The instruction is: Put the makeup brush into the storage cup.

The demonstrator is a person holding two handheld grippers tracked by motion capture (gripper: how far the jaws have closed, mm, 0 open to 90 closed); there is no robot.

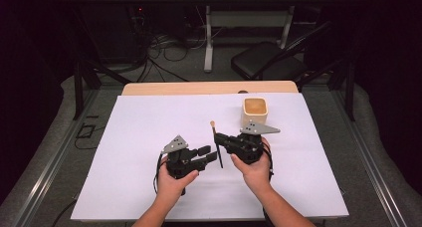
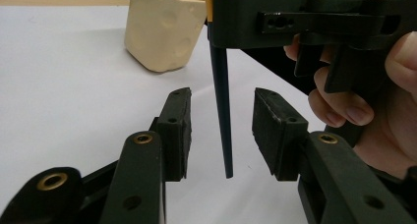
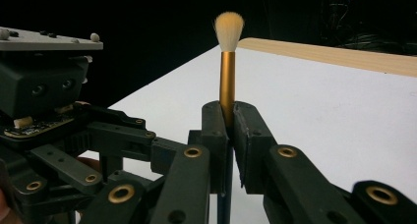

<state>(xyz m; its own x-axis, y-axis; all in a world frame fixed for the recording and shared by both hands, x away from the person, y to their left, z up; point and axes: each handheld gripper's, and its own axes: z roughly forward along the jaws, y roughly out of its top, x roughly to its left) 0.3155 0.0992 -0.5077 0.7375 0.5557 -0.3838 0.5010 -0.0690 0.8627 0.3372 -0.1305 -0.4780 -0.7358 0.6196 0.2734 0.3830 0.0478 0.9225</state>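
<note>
The right gripper [image 3: 230, 135] is clamping its jaws tight on a brush [image 3: 227, 62] at the gold ferrule, near the surface's [image 1: 139, 137] middle. The left gripper [image 2: 221, 130] is gaping open around the dark handle without touching it. A cream cup [image 1: 255, 110] is sitting near the far edge.

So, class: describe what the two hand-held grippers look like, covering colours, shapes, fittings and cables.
Both the left gripper and right gripper are black, with two flat, block-shaped jaws on linked bars joined by brass-coloured rivets. Each carries a grey three-cornered plate on top. Thin black cables trail back past the wrists. No sleeves are visible.
</note>
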